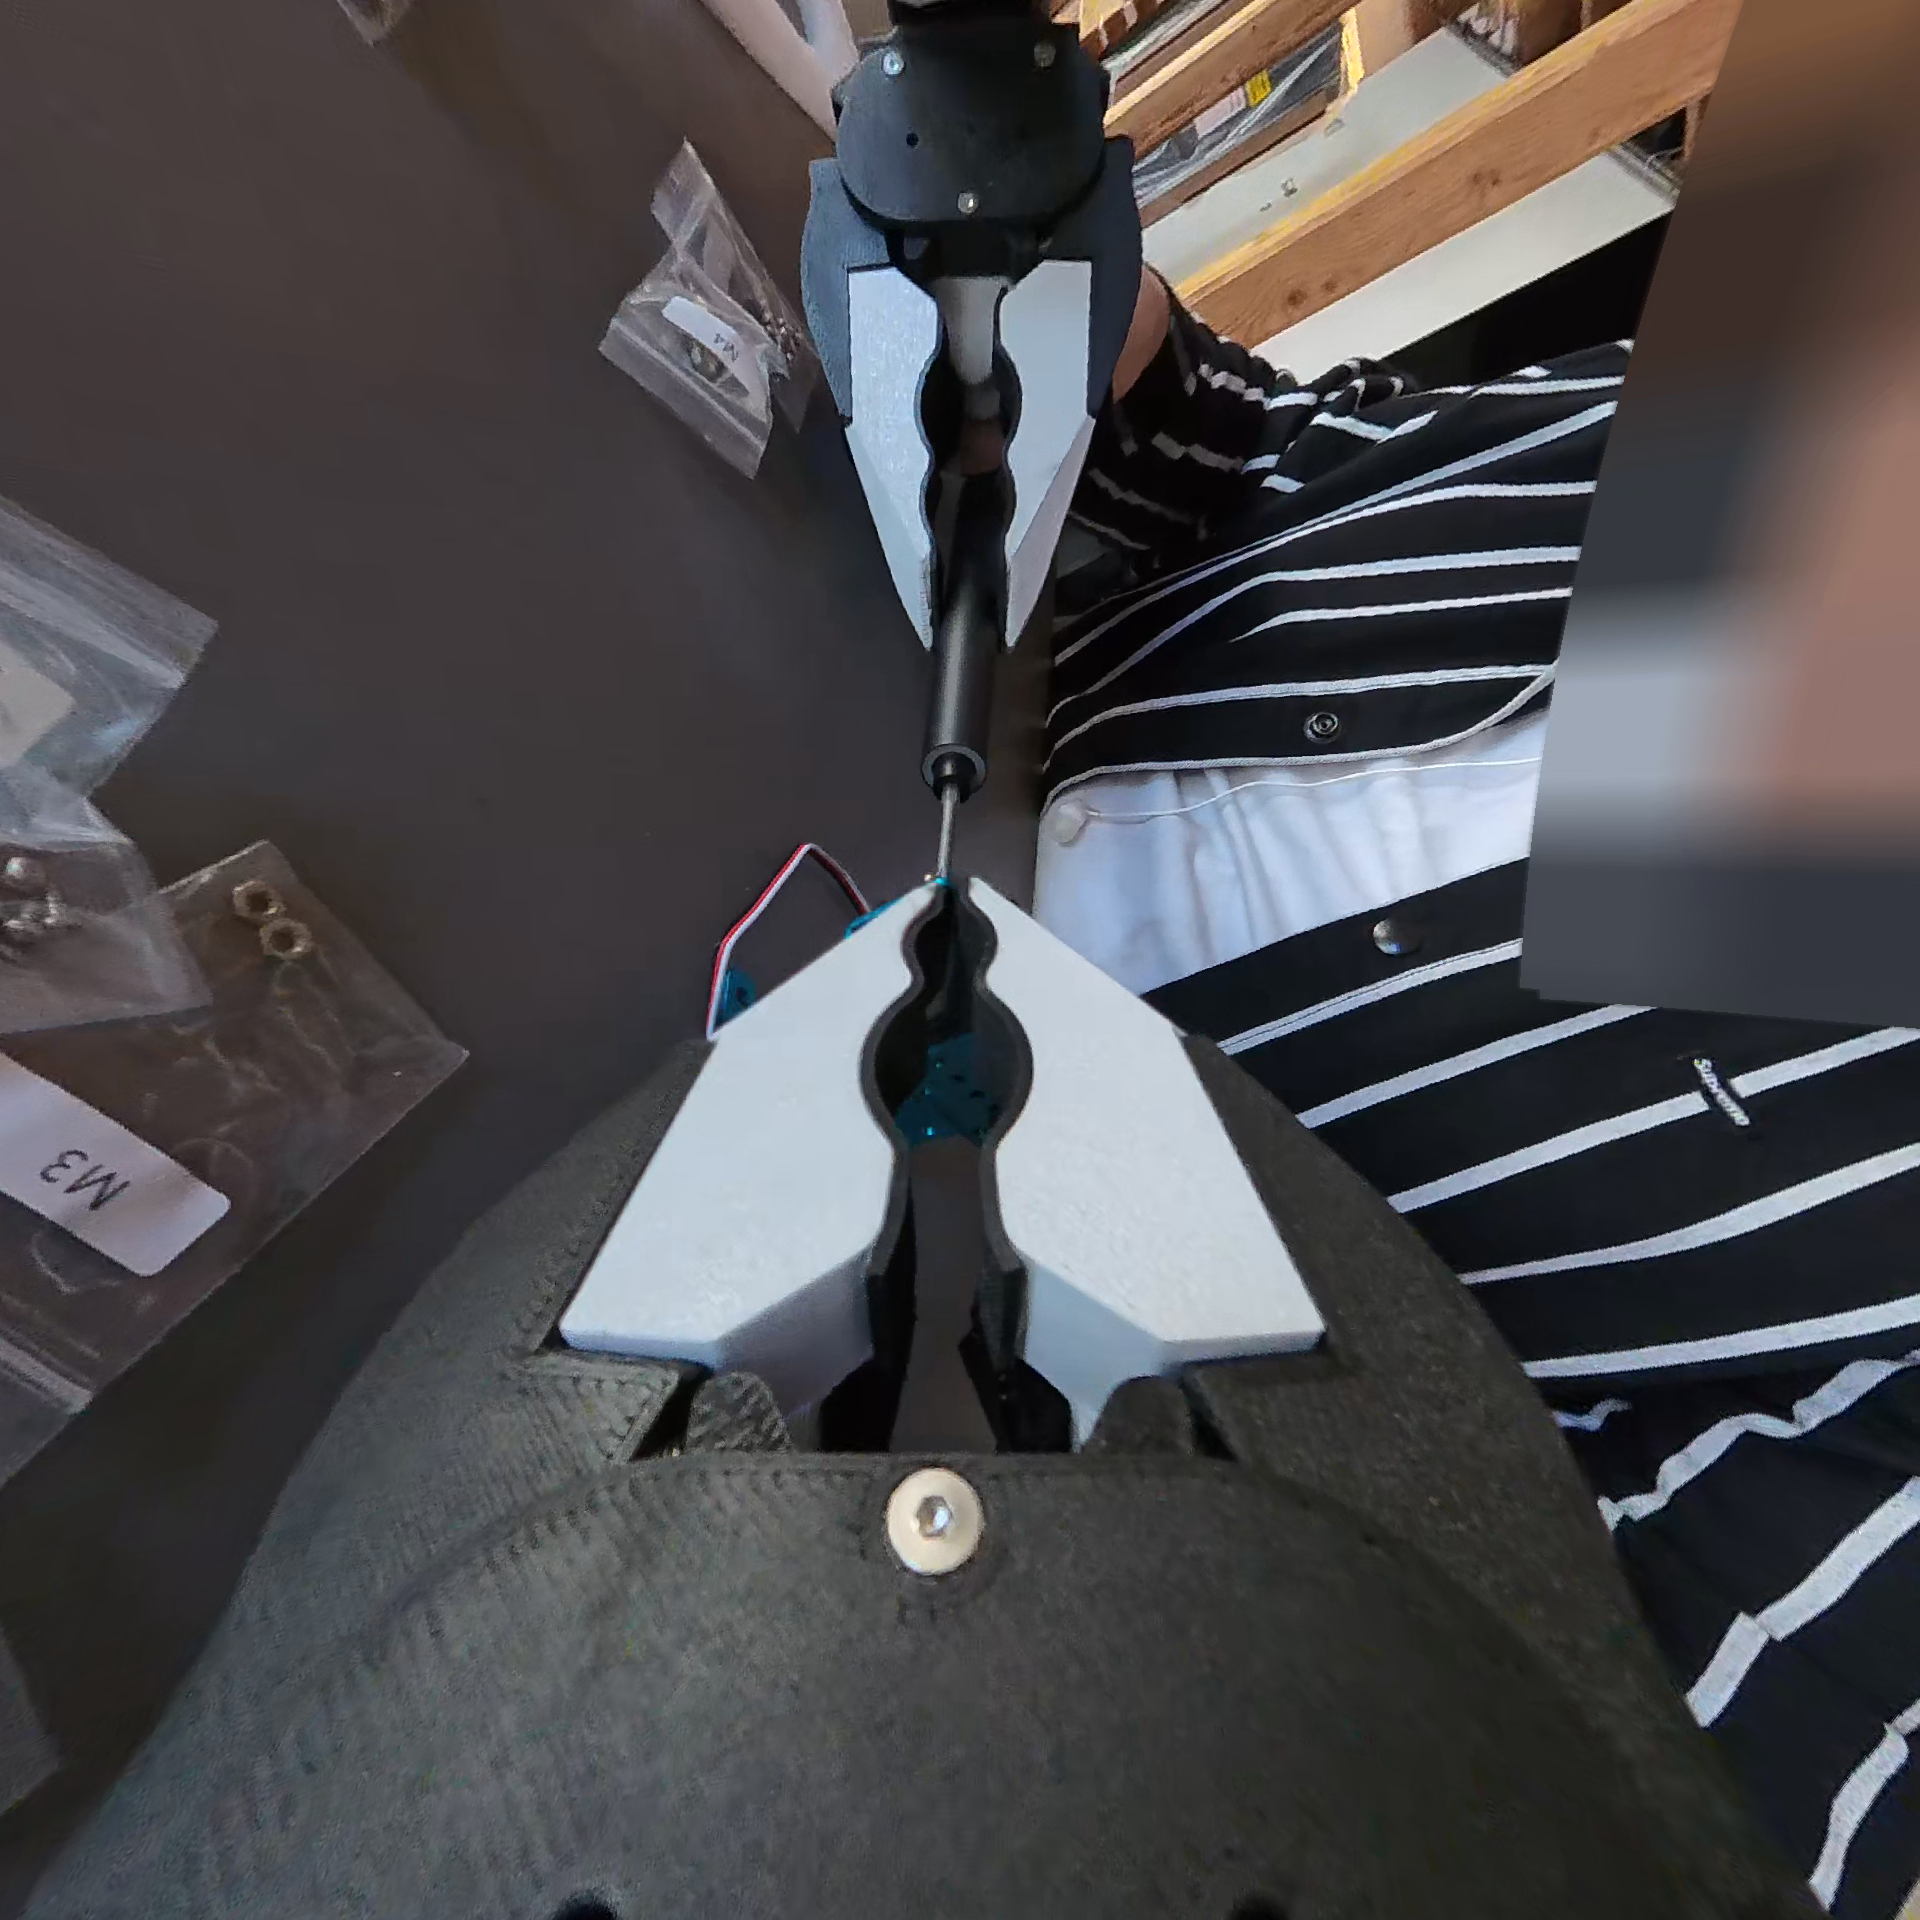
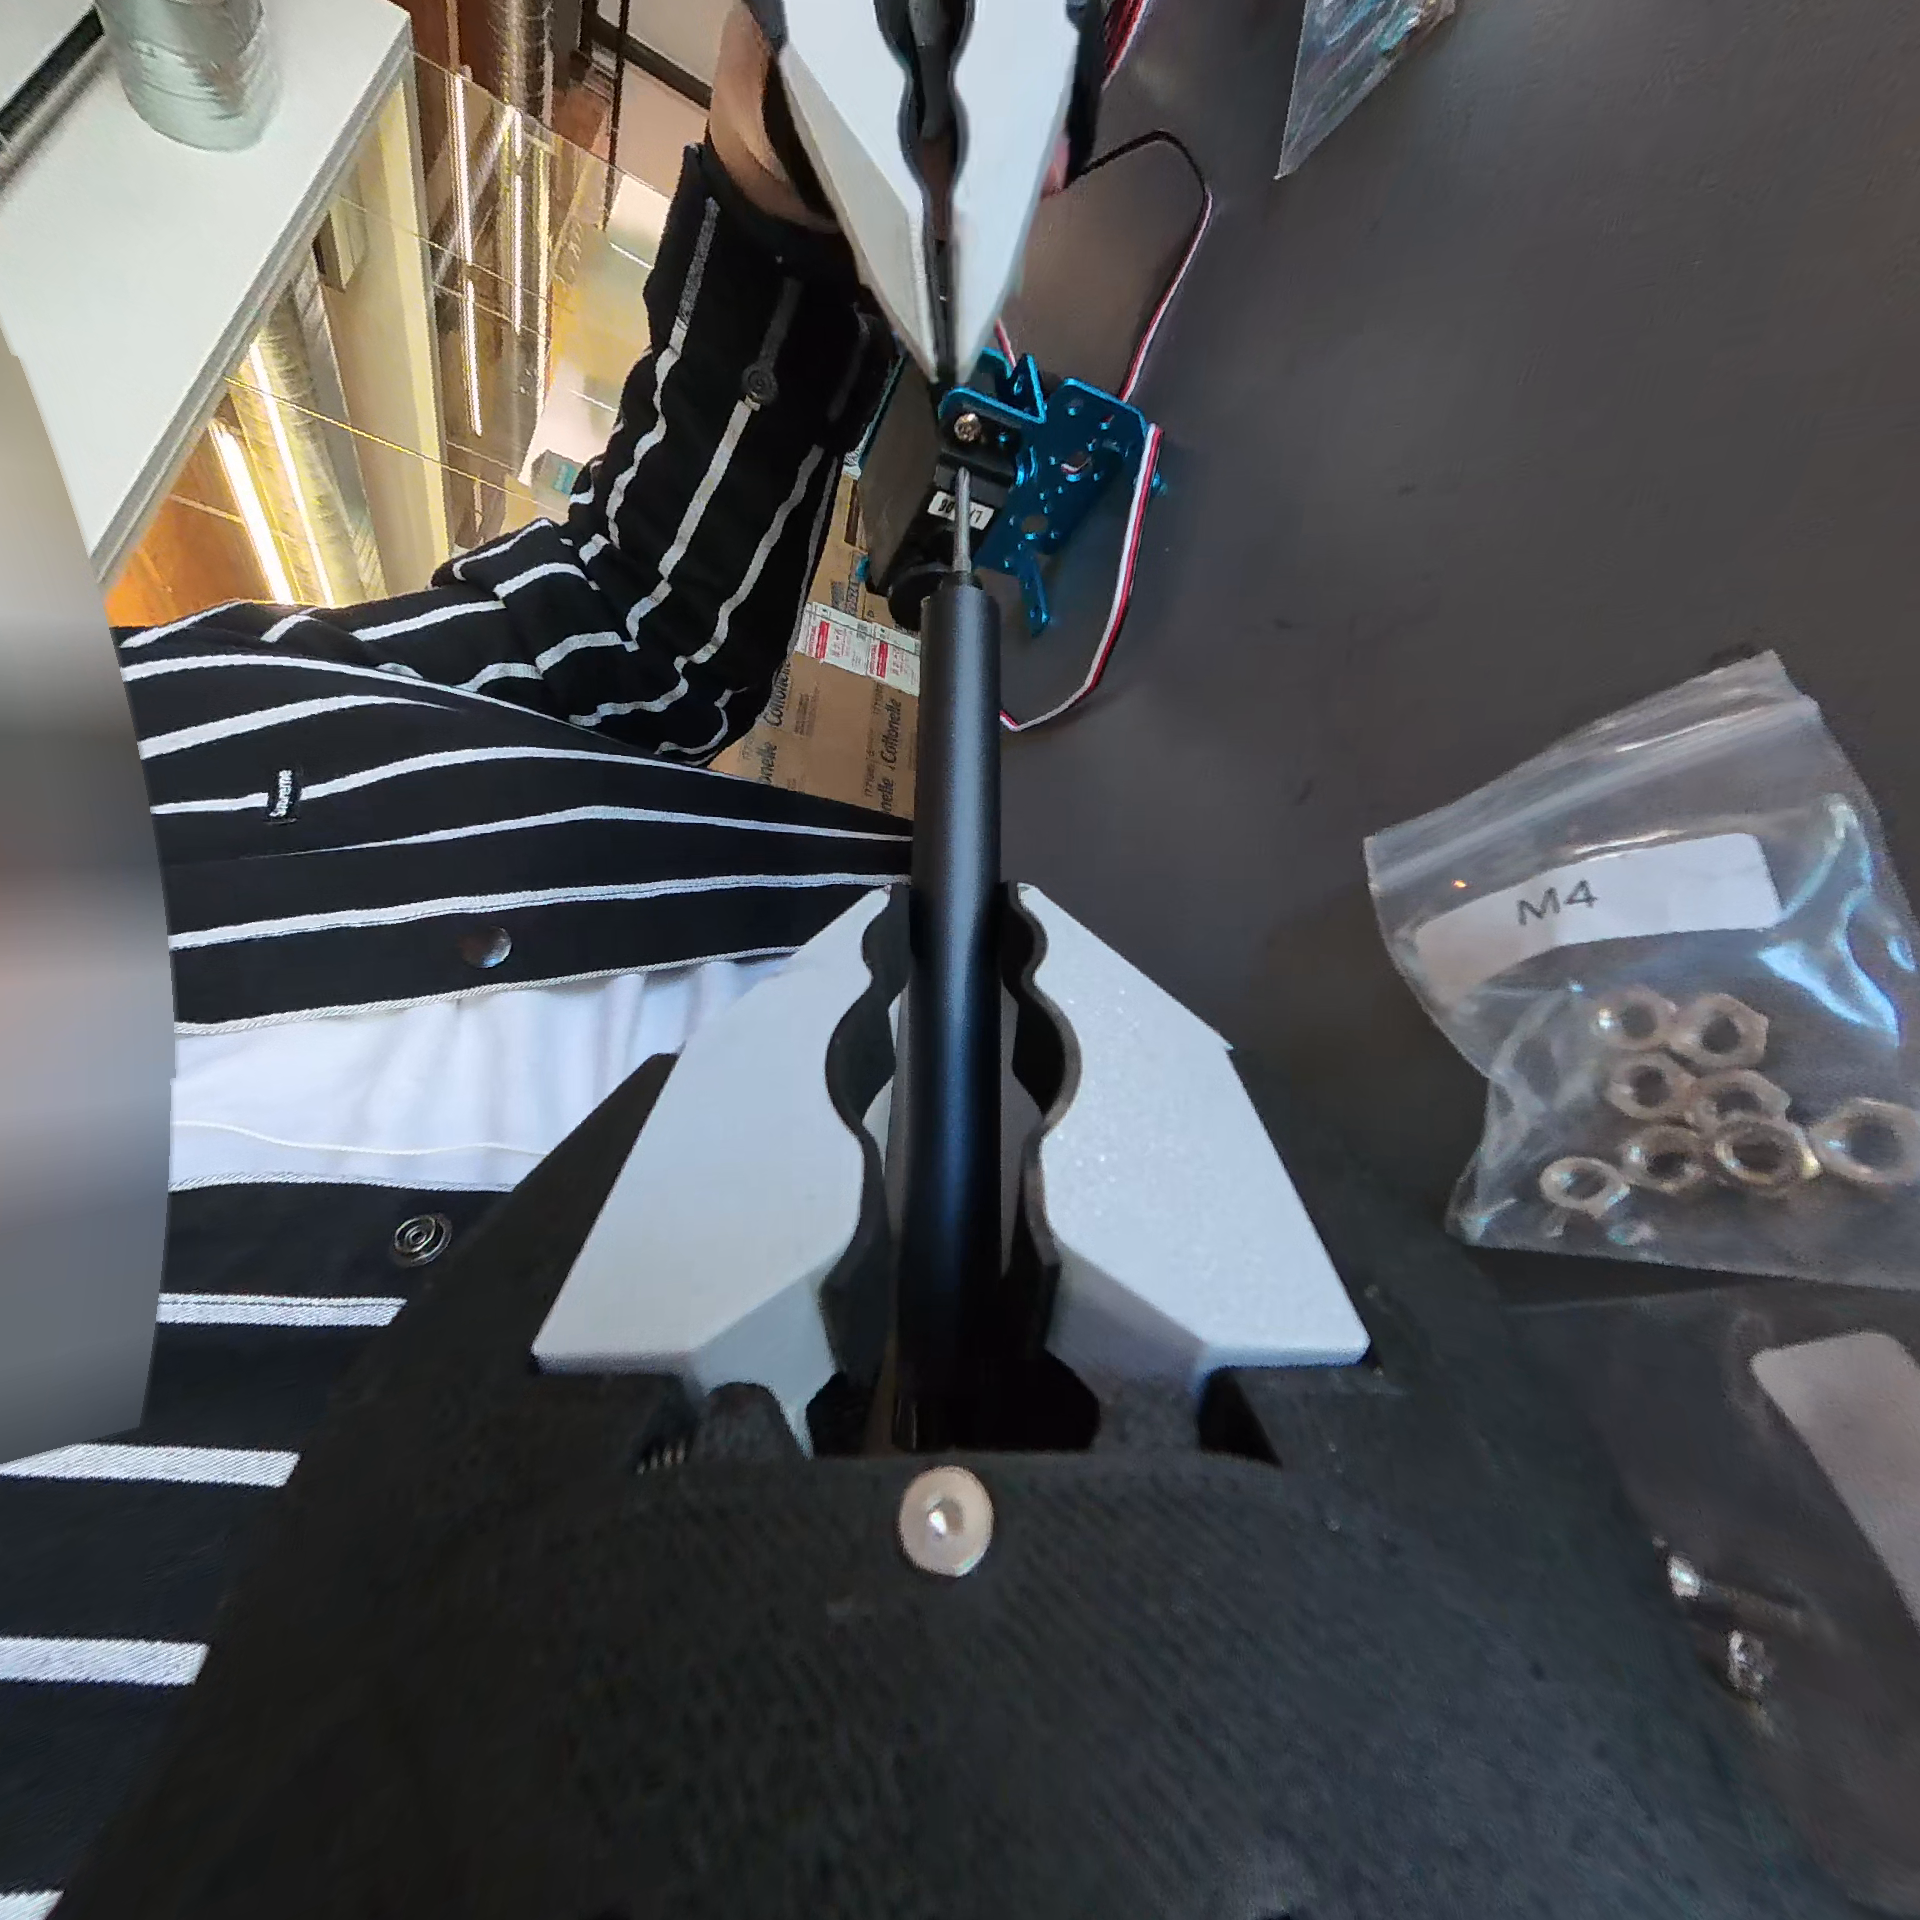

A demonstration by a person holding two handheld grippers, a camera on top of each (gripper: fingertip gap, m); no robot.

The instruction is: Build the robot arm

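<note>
My left gripper (image 1: 951,902) is shut on a blue metal bracket (image 1: 940,1091) that carries a black servo and a red, white and black wire (image 1: 790,883). The right wrist view shows this bracket (image 2: 1081,468) hanging from the left gripper's tips (image 2: 948,348) just above the dark table. My right gripper (image 2: 956,909) is shut on a black screwdriver (image 2: 951,790). Its thin bit (image 2: 964,509) points at a small screw (image 2: 966,424) on the servo mount and reaches it or stops just short. In the left wrist view the right gripper (image 1: 961,623) and the screwdriver (image 1: 961,686) come in from above.
A clear bag of metal nuts (image 2: 1683,1049) lies at the right; it also shows in the left wrist view (image 1: 707,343). More labelled bags (image 1: 156,1091) lie at the left. Two loose screws (image 2: 1725,1621) lie on the dark table (image 1: 468,520). A person in a striped shirt (image 1: 1455,1143) is close by. Tip to tip, the grippers are about 11 cm apart.
</note>
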